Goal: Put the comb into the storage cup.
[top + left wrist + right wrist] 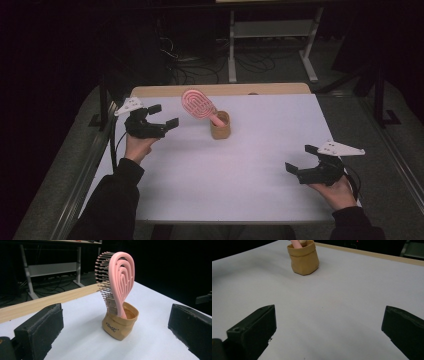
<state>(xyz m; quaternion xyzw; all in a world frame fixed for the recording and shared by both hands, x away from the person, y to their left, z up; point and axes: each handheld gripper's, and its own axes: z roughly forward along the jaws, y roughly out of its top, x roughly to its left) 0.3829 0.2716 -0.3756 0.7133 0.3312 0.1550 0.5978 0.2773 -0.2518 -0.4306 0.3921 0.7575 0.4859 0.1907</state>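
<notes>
My left claw (161, 116), jaws wide apart w/ nothing between, is near the pink brush (199, 106) standing in tan pouch (220, 127), just to its right.

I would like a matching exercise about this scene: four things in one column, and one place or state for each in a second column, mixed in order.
Things:
1. pink hairbrush
2. tan pouch
3. left gripper
4. right gripper

Places or states:
A. open, held near the table's front right
B. stands on the white table, crumpled rim open upward
C. handle down in the pouch, head leaning out
D. open, held beside the brush head, at the table's left

Pairs: 1-C, 2-B, 3-D, 4-A
</notes>
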